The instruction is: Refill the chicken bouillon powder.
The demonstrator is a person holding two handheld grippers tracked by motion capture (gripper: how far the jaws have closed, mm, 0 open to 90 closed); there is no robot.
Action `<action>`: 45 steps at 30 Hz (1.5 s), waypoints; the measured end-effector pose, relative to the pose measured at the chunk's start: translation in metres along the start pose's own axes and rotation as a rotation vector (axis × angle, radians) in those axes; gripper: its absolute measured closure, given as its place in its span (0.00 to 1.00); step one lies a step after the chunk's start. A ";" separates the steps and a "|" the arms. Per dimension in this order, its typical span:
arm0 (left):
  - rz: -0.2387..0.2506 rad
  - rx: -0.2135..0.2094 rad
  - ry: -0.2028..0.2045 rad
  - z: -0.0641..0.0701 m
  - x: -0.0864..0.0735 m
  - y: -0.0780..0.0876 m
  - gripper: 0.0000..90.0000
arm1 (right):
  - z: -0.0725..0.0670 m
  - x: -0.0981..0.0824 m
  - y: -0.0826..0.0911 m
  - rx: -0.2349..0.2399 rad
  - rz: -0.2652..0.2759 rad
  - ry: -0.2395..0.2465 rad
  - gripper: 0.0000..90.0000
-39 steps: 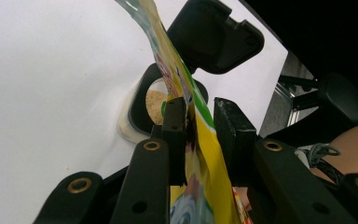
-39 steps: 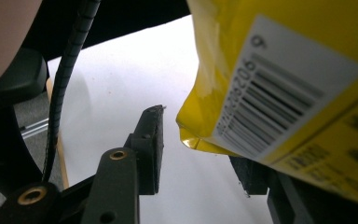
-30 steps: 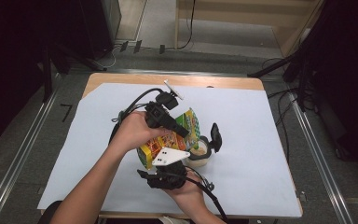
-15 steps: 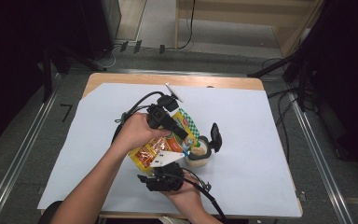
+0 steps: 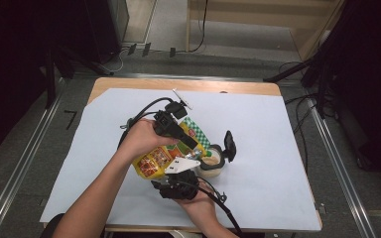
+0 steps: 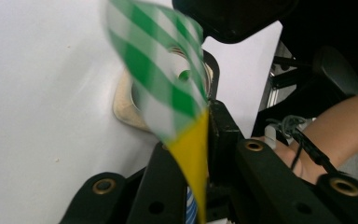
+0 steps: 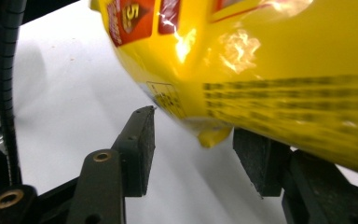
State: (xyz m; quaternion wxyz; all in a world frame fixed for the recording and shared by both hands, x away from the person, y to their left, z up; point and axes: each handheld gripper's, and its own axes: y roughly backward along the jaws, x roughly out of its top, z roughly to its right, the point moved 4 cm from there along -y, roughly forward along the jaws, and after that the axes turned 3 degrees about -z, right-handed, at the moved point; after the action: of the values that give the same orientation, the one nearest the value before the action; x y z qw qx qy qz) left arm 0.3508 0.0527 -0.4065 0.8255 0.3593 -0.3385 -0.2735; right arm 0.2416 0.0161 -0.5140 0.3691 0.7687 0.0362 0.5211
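Work in hand: a yellow snack bag is tipped over a small open cup at centre frame of the high view.
Left gripper: jaws have just been closing and now pinch the bag's green-checked upper end.
Right gripper: jaws half open, nothing clamped; the bag's lower corner hangs between the pads, untouched.
Key relation: the bag lies directly above and ahead of the right gripper; its long axis slants from lower left to upper right, mouth end toward the cup.
Nearer hand: the right, just below the bag's free end.
Count: one bag, one cup, one black lid, two grippers.
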 end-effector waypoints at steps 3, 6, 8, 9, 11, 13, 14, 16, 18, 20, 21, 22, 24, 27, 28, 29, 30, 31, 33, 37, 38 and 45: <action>0.002 -0.018 -0.010 -0.001 -0.002 0.003 0.99 | 0.002 -0.001 0.000 -0.003 -0.007 -0.006 0.56; 0.005 -0.030 -0.009 -0.002 -0.003 0.005 1.00 | 0.002 -0.001 0.000 -0.006 -0.008 -0.005 0.56; 0.021 -0.063 -0.009 -0.003 -0.005 0.011 1.00 | 0.002 0.000 0.001 -0.008 -0.001 -0.001 0.55; 0.029 -0.078 -0.015 -0.004 -0.006 0.013 1.00 | 0.002 0.000 0.001 -0.010 0.002 0.000 0.55; 0.045 -0.108 -0.023 -0.004 -0.007 0.018 1.00 | 0.003 0.001 0.003 -0.016 0.011 -0.006 0.54; 0.052 -0.115 -0.026 -0.005 -0.008 0.021 1.00 | 0.004 0.003 0.005 -0.012 0.022 -0.010 0.54; 0.059 -0.123 -0.030 -0.005 -0.008 0.023 1.00 | 0.004 0.003 0.005 -0.012 0.022 -0.010 0.54; 0.074 -0.131 -0.035 -0.005 -0.010 0.028 1.00 | 0.003 0.004 0.007 -0.019 0.033 -0.003 0.53; 0.089 -0.133 -0.044 -0.005 -0.012 0.034 1.00 | 0.003 0.005 0.008 -0.018 0.033 -0.002 0.53; 0.119 -0.142 -0.048 -0.005 -0.015 0.045 1.00 | 0.004 0.007 0.011 -0.026 0.046 -0.002 0.52; 0.119 -0.142 -0.048 -0.005 -0.015 0.045 1.00 | 0.004 0.007 0.011 -0.026 0.046 -0.002 0.52; 0.133 -0.148 -0.046 -0.006 -0.017 0.049 1.00 | 0.005 0.007 0.012 -0.027 0.052 -0.004 0.52; 0.150 -0.149 -0.039 -0.009 -0.020 0.056 1.00 | 0.007 0.009 0.015 -0.033 0.064 -0.008 0.52; 0.172 -0.151 -0.007 -0.014 -0.026 0.065 1.00 | 0.010 0.011 0.018 -0.036 0.076 -0.010 0.52; 0.184 -0.154 0.001 -0.017 -0.029 0.070 1.00 | 0.010 0.012 0.019 -0.030 0.086 -0.011 0.52; 0.191 -0.158 0.005 -0.018 -0.031 0.072 1.00 | 0.011 0.012 0.019 -0.035 0.083 -0.012 0.52; 0.191 -0.158 0.005 -0.018 -0.031 0.072 1.00 | 0.011 0.013 0.020 -0.038 0.088 -0.007 0.52; 0.203 -0.155 0.010 -0.021 -0.034 0.076 1.00 | 0.011 0.013 0.020 -0.031 0.095 -0.007 0.52; 0.216 -0.160 0.018 -0.024 -0.037 0.078 1.00 | 0.011 0.014 0.021 -0.038 0.101 0.002 0.51; 0.241 -0.167 0.036 -0.030 -0.040 0.083 1.00 | 0.012 0.014 0.022 -0.040 0.105 0.003 0.51; 0.241 -0.167 0.036 -0.030 -0.040 0.083 1.00 | 0.013 0.014 0.022 -0.040 0.104 0.001 0.51; 0.331 -0.171 0.086 -0.048 -0.050 0.100 1.00 | 0.013 0.015 0.022 -0.039 0.103 0.007 0.51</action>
State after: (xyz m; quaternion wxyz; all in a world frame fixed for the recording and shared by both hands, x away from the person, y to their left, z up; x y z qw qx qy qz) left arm 0.3773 0.1663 -0.3714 0.9005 0.2387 -0.3328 -0.1459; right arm 0.2514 -0.0004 -0.4916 0.3564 0.7606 -0.0125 0.5425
